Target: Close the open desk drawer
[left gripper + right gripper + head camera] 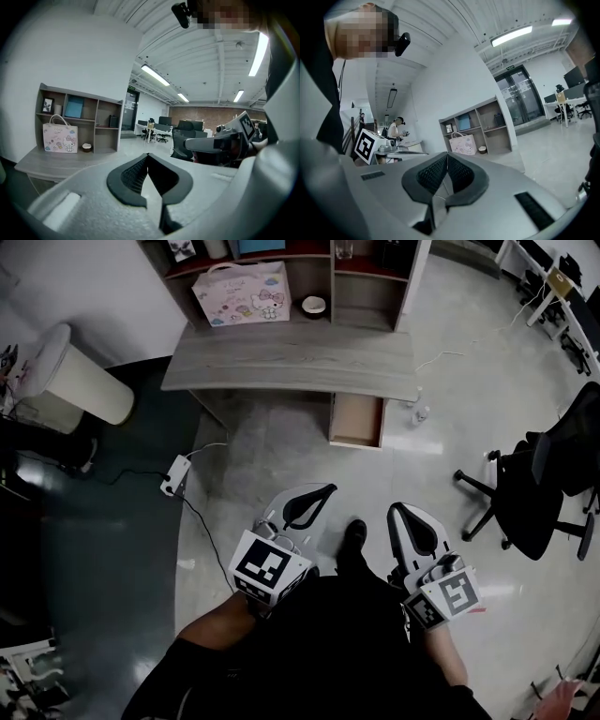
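Observation:
The grey desk (281, 362) stands ahead of me, and its wooden drawer (356, 423) is pulled out under the right end, showing an empty inside. Both grippers are held low in front of my body, well short of the drawer. The left gripper (328, 488) is shut and holds nothing; the left gripper view has its tips (148, 154) meeting. The right gripper (393, 509) is also shut and empty, its tips (446, 153) closed in the right gripper view. A black shoe (352, 538) shows between them.
On the desk stands a shelf unit with a pink gift bag (242, 293) and a small bowl (313, 305). A black office chair (539, 488) is at the right, a white bin (70, 376) at the left. A power strip (174, 474) and cable lie on the floor.

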Available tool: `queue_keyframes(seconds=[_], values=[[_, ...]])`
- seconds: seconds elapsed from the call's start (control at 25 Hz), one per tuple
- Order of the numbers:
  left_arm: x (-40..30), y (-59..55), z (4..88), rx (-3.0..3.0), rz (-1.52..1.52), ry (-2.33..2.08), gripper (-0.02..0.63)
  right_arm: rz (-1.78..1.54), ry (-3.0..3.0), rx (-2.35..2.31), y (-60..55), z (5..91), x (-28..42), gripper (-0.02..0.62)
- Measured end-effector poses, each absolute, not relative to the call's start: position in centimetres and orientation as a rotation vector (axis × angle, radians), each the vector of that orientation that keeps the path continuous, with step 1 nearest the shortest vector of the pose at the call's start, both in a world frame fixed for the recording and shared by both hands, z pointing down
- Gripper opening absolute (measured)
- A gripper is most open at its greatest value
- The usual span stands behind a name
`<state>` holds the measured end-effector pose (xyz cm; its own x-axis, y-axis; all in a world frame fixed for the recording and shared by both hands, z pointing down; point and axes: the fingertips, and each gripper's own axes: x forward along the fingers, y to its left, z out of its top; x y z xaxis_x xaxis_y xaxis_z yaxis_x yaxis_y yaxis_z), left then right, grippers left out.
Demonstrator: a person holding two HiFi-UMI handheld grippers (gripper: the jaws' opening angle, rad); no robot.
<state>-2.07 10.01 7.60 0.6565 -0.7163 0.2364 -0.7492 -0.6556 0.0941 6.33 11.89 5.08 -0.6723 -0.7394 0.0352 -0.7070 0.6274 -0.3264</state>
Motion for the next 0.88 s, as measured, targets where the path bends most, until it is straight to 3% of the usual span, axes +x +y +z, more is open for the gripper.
queue_keyframes(seconds=[0.4, 0.88], values=[[1.7, -0.8, 11.5, 2.547, 0.332, -1.323, 0.008, -0.580, 2.878, -1.140, 0.6, 10.9, 10.3, 0.014], [1.0, -7.5, 22.8, 2.418, 0.393, -1.239, 0.008, -0.872, 2.892, -1.121, -5.2, 22.4, 7.9, 0.012]])
